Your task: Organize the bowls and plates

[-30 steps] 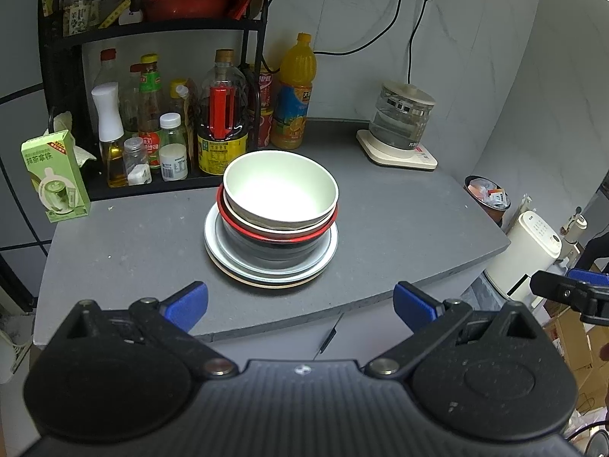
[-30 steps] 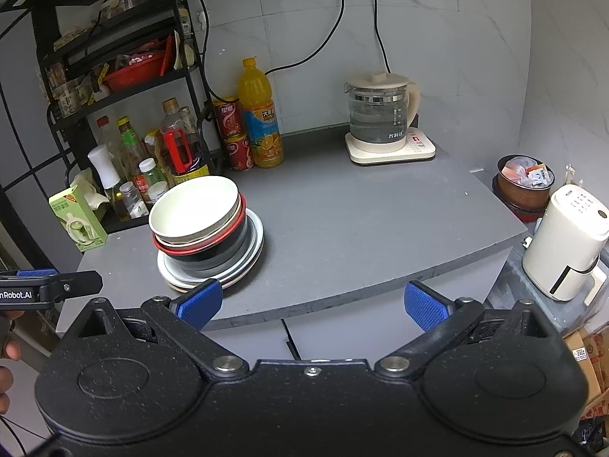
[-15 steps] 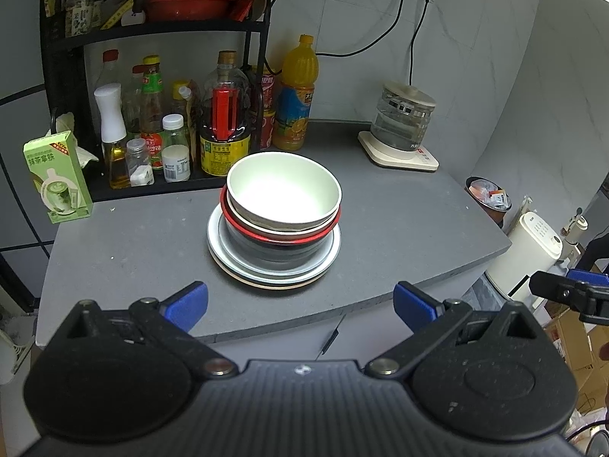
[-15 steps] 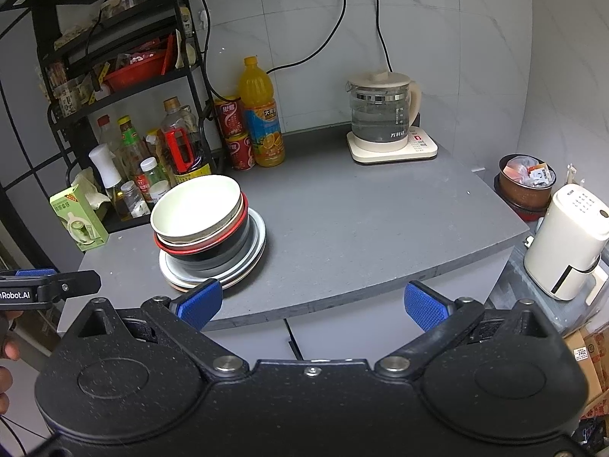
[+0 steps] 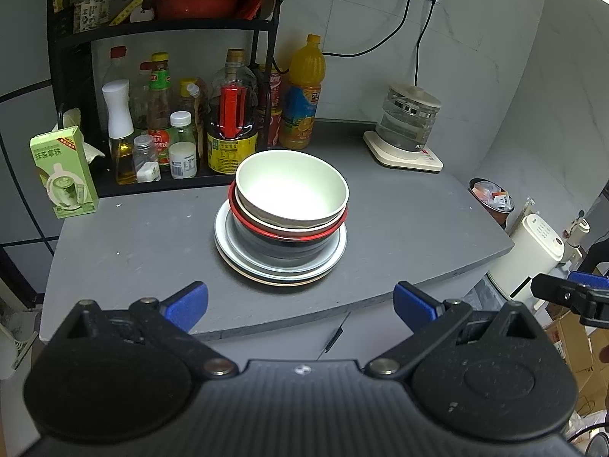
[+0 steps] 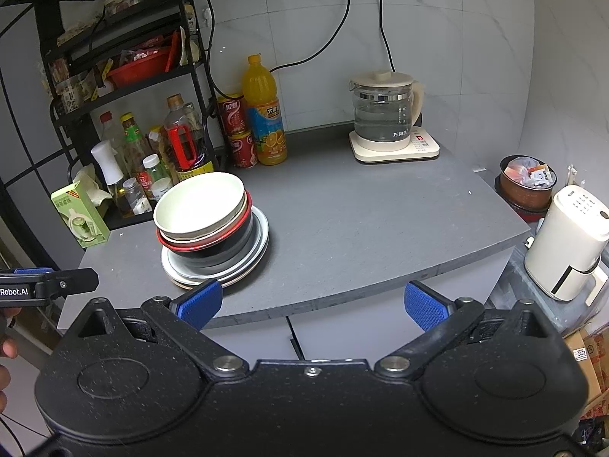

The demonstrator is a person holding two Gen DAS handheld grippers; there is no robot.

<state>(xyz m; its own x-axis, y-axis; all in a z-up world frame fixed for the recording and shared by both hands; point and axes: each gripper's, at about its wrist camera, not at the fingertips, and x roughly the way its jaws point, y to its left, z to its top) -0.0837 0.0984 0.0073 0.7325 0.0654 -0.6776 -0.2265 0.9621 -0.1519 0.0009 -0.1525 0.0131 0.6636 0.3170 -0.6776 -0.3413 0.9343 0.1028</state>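
Stack of bowls (image 5: 291, 198) on plates (image 5: 279, 262), middle of table (image 5: 399, 221). Left hand-held gripper (image 5: 300, 302): spread wide, empty, short of stack. Right hand-held gripper (image 6: 312, 302): likewise spread, empty; stack ahead-left. Plate count unclear.

Home kitchen: condiment rack (image 5: 163, 34), kettle (image 6: 382, 114), grey counter (image 5: 399, 221).

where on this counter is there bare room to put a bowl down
Widest bare patch: right of the dish stack, running to the kettle base and the counter's front edge. A smaller patch lies between the stack and the green carton. The bottle rack behind is crowded.
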